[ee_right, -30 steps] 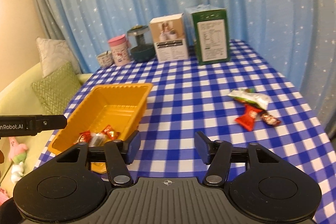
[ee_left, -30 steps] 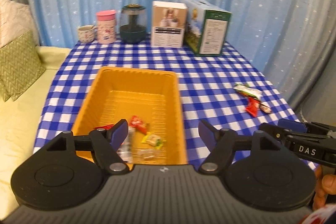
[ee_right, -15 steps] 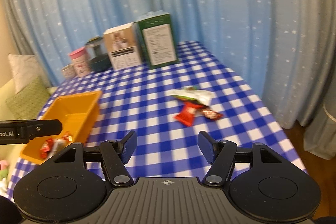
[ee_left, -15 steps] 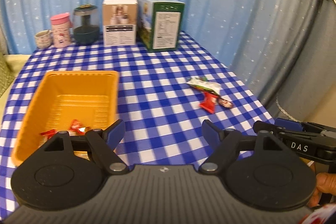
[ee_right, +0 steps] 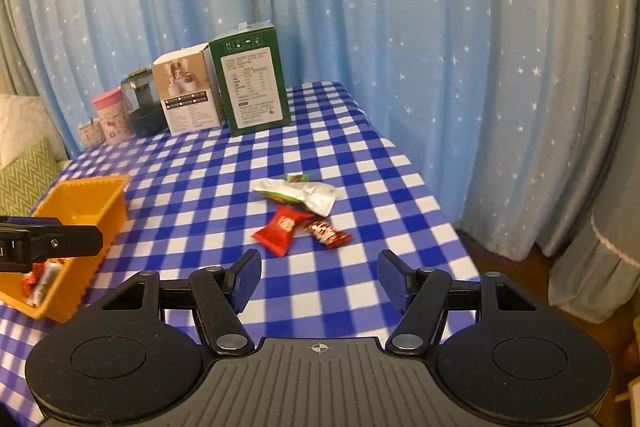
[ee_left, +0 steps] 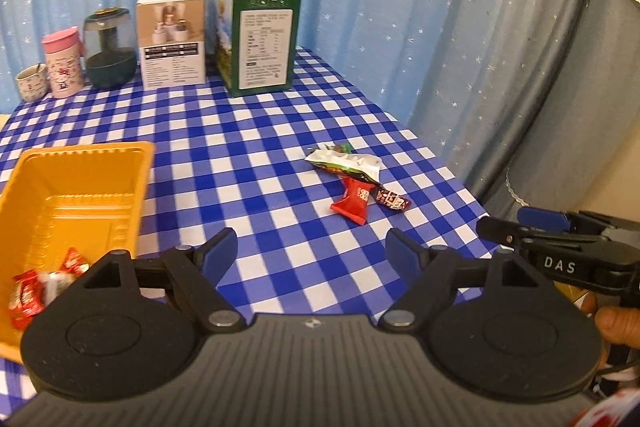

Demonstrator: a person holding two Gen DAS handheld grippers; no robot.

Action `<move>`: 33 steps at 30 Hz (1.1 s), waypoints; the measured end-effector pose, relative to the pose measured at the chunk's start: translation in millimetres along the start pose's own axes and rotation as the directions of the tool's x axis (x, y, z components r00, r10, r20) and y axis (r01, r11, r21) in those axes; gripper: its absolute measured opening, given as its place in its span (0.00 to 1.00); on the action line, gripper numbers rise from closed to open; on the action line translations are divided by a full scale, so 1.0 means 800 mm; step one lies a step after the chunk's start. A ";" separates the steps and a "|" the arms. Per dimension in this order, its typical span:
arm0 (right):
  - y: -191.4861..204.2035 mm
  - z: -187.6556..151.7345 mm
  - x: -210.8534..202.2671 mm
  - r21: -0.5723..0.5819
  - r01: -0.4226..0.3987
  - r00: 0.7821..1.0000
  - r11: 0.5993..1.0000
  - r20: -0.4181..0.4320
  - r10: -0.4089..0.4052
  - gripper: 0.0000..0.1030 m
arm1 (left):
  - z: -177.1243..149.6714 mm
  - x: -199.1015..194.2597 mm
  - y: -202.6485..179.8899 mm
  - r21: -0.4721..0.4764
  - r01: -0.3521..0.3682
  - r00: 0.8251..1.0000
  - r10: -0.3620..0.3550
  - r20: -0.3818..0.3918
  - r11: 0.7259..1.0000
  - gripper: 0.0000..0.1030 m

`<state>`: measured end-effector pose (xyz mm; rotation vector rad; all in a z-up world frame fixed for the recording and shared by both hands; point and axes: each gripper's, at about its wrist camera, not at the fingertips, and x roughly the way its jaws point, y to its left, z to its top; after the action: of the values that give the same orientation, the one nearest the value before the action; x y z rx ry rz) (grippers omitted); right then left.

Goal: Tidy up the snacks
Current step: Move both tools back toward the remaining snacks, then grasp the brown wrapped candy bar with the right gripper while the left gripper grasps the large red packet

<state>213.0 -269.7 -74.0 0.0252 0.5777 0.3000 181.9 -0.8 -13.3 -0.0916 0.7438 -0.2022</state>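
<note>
Left wrist view: the left gripper [ee_left: 310, 253] stands wide with nothing between its jaws, which have just been opening. The orange tray [ee_left: 86, 151] sits at 9 o'clock with red packets [ee_left: 26, 297] in its near corner. Three snacks [ee_left: 356, 187] lie on the checked cloth [ee_left: 248, 131] at 1 o'clock, touching in a cluster.

Right wrist view: the right gripper [ee_right: 320, 279] is partly open and empty, its jaws having just been opening. The snacks lie at 12 o'clock just past its tips; the tray is at 9 o'clock.
</note>
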 end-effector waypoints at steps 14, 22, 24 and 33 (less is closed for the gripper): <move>-0.043 0.017 0.121 -0.204 -0.083 0.993 0.975 -0.102 0.063 0.62 | 0.011 0.118 -0.023 0.061 0.019 0.999 -0.017 -0.033 0.998 0.76; -0.056 0.018 0.197 -0.219 -0.205 0.967 0.954 -0.196 0.163 0.55 | 0.014 0.171 -0.024 0.106 0.029 0.998 -0.022 -0.067 0.994 0.72; -0.056 0.017 0.212 -0.230 -0.212 0.964 0.950 -0.211 0.164 0.49 | 0.015 0.179 -0.023 0.116 0.032 0.997 -0.023 -0.073 0.993 0.71; -0.050 0.012 0.240 -0.297 -0.231 0.964 0.926 -0.198 0.177 0.31 | 0.012 0.209 -0.019 0.124 0.044 0.996 -0.033 -0.085 0.991 0.67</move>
<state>381.8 -252.0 -172.5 -0.2554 0.6903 0.6019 306.1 -51.9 -114.9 0.0227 0.8106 -0.2906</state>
